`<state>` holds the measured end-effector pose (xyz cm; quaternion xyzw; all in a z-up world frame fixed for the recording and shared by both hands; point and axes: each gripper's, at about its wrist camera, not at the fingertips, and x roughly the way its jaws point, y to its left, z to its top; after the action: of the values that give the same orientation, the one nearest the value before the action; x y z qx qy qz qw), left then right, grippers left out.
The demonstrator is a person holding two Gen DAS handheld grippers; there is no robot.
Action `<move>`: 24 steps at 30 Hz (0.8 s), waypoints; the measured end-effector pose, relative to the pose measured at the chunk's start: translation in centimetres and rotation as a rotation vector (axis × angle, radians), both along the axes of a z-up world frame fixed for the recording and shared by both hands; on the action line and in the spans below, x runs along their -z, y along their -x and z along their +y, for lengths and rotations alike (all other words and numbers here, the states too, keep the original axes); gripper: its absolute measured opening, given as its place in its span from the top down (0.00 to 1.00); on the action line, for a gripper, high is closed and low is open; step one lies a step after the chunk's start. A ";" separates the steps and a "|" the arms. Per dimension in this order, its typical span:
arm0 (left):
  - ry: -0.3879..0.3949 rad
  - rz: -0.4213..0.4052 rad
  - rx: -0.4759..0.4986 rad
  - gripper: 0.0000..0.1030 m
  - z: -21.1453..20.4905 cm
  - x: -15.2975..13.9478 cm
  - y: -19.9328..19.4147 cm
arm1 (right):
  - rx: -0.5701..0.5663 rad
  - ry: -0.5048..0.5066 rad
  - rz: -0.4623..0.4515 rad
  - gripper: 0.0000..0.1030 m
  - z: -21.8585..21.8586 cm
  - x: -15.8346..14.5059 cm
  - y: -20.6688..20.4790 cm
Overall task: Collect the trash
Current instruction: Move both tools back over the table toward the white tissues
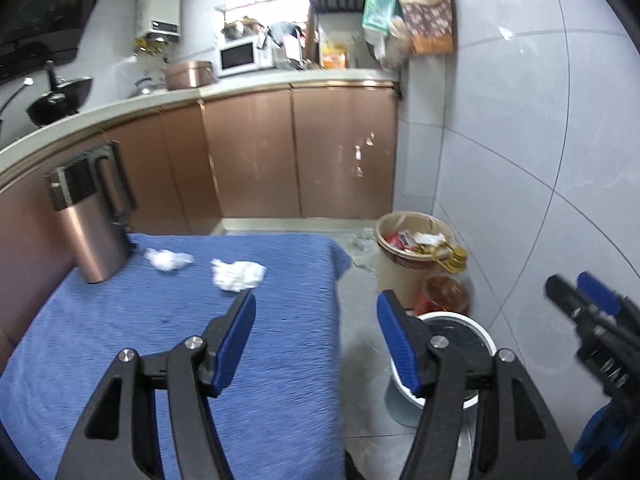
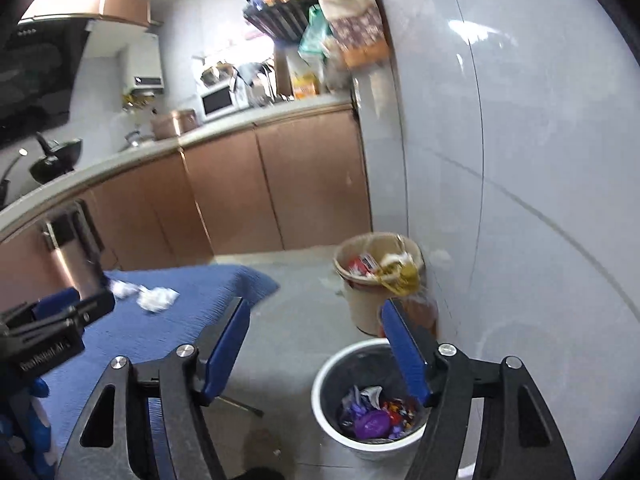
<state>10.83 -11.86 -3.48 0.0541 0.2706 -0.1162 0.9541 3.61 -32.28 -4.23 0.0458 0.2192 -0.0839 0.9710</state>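
Note:
Two crumpled white tissues lie on the blue tablecloth (image 1: 168, 360): one (image 1: 238, 275) ahead of my left gripper (image 1: 316, 304), another (image 1: 168, 259) beside a copper kettle (image 1: 90, 216). The left gripper is open and empty above the table's right edge. My right gripper (image 2: 314, 312) is open and empty above the floor, over a white bin (image 2: 332, 364) with a black liner holding purple and coloured wrappers (image 2: 372, 420). The tissues also show in the right wrist view (image 2: 156, 299). The right gripper shows at the right of the left wrist view (image 1: 580, 300).
A beige bin (image 2: 360, 300) full of rubbish stands by the tiled wall, with an orange-lidded jar (image 1: 444, 292) next to it. Copper kitchen cabinets (image 1: 296, 148) and a cluttered counter run behind the table. The grey tiled wall (image 1: 520, 120) is on the right.

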 end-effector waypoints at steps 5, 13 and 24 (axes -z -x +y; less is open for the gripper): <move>0.021 -0.055 -0.036 0.38 3.6 -1.9 2.4 | -0.031 0.025 -0.043 0.25 2.2 -2.4 1.8; 0.074 -0.115 -0.067 0.37 7.6 -3.7 5.3 | -0.058 0.074 -0.054 0.12 5.7 -4.1 3.6; 0.142 -0.140 -0.125 0.36 13.5 -4.3 7.9 | -0.079 0.136 -0.060 0.00 10.4 -5.2 5.1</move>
<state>2.98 1.62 0.84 -0.0224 0.1974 -0.0713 0.9775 -1.45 -21.85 0.98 -0.0266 0.1853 -0.0591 0.9805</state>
